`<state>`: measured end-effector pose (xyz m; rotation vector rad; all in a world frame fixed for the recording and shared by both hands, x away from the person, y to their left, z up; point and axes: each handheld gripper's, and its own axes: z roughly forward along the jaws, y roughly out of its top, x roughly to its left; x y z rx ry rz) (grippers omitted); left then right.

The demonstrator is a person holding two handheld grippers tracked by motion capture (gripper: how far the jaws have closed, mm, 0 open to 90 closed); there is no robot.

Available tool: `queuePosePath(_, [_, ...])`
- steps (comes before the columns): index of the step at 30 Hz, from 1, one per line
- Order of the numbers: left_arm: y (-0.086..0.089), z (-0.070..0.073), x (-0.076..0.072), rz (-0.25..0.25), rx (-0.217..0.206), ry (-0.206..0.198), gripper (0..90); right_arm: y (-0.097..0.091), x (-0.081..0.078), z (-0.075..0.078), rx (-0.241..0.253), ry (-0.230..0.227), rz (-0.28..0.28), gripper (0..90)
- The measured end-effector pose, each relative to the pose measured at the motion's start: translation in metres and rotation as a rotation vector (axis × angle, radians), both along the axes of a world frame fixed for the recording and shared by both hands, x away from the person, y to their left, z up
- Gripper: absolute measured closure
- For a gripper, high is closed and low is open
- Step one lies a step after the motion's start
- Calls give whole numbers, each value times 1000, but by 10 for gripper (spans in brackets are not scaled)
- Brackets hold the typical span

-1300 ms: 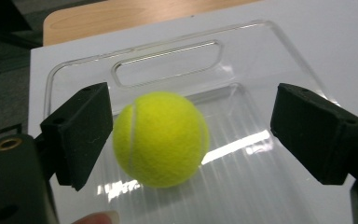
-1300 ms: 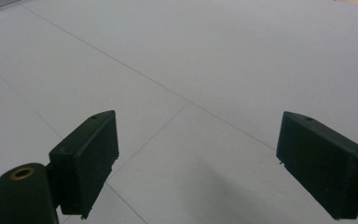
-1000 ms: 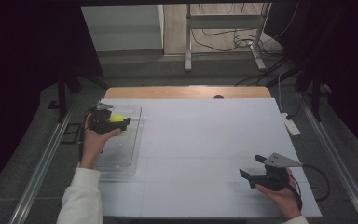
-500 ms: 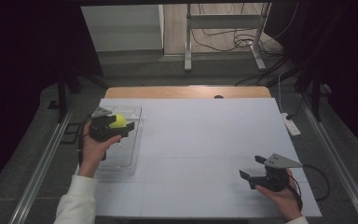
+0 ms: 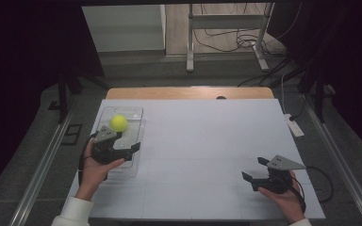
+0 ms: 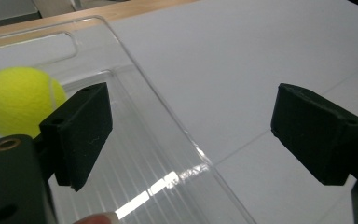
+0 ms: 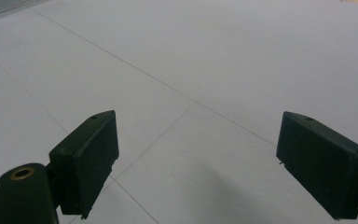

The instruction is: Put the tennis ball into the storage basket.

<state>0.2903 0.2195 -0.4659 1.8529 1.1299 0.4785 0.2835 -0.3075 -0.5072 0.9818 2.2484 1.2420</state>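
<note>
Clear plastic tray [image 5: 139, 123] at the left of the white bench [image 5: 207, 141], long side running away from the person; its rim and ribbed floor show in the left gripper view [image 6: 168, 140]; yellow tennis ball [image 5: 119, 123] lying in the tray's far half, loose, seen beyond the left jaw in the left gripper view [image 6: 14, 100]; left hand-held gripper [image 5: 126, 149] over the tray's near half, jaws wide apart, holding nothing, one jaw above the tray floor and the other past the tray's right rim above the bench; right hand-held gripper [image 5: 255, 170] near the bench's near right corner, well apart from tray and ball, jaws wide apart and empty over bare white surface [image 7: 196, 84]; black cable [image 5: 323, 181] trailing from it on the bench.
</note>
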Motion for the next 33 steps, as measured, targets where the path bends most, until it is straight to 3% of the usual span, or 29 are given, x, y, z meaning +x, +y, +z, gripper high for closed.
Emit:
queuePosePath(3, [-6, -3, -12, -19, -26, -7, 135, 0, 0, 0, 2, -2, 1, 135])
queuePosePath(12, [-13, -17, -34, -58, -16, -24, 135, -1, -2, 1, 6, -8, 2, 134])
queuePosePath(33, [-19, -23, -35, -84, -5, -29, 135, -3, -2, 2, 27, -6, 0, 134])
